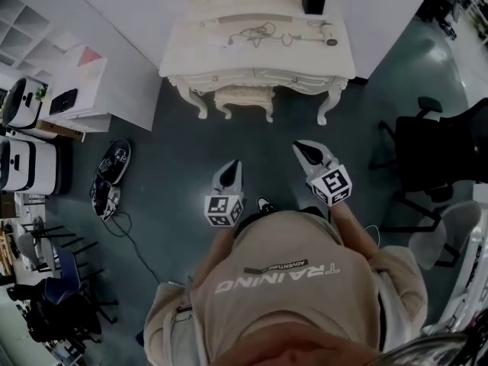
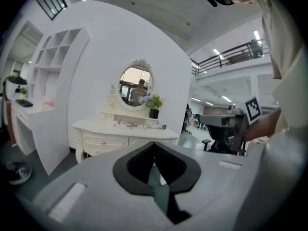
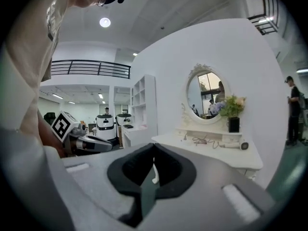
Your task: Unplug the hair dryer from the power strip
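From the head view, well short of the pale dressing surface point(image 1: 191, 56) at the far end of the dark floor, with the left gripper point(image 1: 232, 165) and the right gripper point(image 1: 302, 148) held out side by side, both clenched on nothing. Far off on that surface, the hair dryer point(image 1: 316, 39) lying at the right, its cord point(image 1: 263, 31) looped toward the left, a potted plant point(image 1: 313, 0) behind it; power strip too small to pick out against the pale top. Best done by closing the gap first, skirting the stool point(image 1: 244, 97) at the near edge. From the left gripper view, jaws pressed together and empty, aimed at the surface under the oval mirror point(image 2: 136, 84), hair dryer point(image 2: 158, 126) well apart beyond the tips. Worth tracing the cord to its plug before opening either gripper. From the right gripper view, much the same: jaws closed, nothing between them, hair dryer point(image 3: 238, 146) at the right of the surface, cord heaped to its left. Probably wise to pin the power strip with one gripper, grasp the plug body rather than the cord with the other, and pull straight out, so as not to drag anything off the edge.
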